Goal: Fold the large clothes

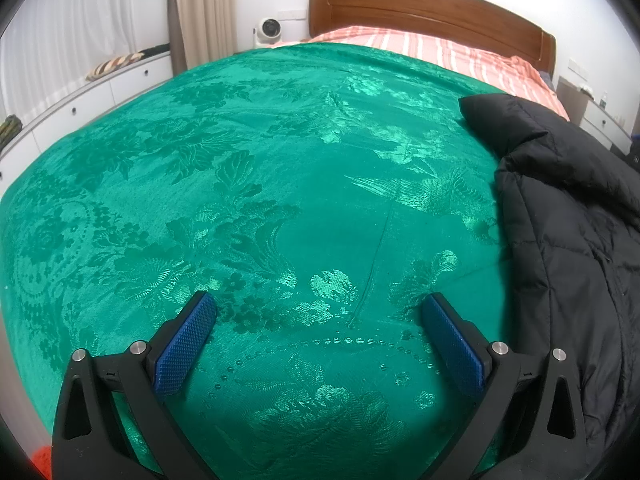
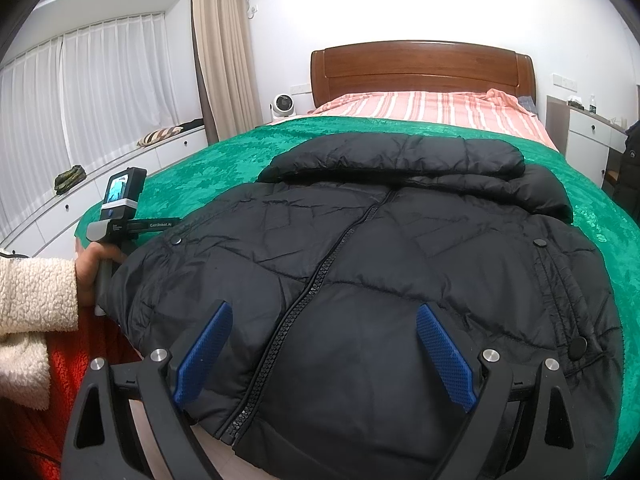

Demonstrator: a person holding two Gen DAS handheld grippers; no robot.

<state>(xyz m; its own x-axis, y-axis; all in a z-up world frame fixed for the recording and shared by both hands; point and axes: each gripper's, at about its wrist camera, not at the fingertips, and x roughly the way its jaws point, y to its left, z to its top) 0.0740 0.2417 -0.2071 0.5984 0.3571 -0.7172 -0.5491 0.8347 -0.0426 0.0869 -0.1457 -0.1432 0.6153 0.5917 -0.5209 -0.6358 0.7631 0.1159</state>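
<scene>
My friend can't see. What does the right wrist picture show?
A puffy black zip-up jacket lies front-up on a shiny green bedspread, its hem hanging off the near edge. The right gripper, with blue pads, hovers open above it. At left, a hand holds the other gripper's handle.

Soft, even daylight comes through the curtains (image 2: 92, 92). The wall above the headboard (image 2: 420, 68) glares white. Fisheye edges bend and darken.

Black quilted puffer jacket (image 2: 400, 272), emerald green floral brocade bedspread (image 1: 248, 168), salmon pink and white striped sheet (image 2: 432, 110), reddish brown wooden headboard (image 2: 420, 68), blue textured gripper pads (image 1: 186, 344), beige curtain (image 2: 220, 48), cream fleece sleeve (image 2: 32, 312).
</scene>
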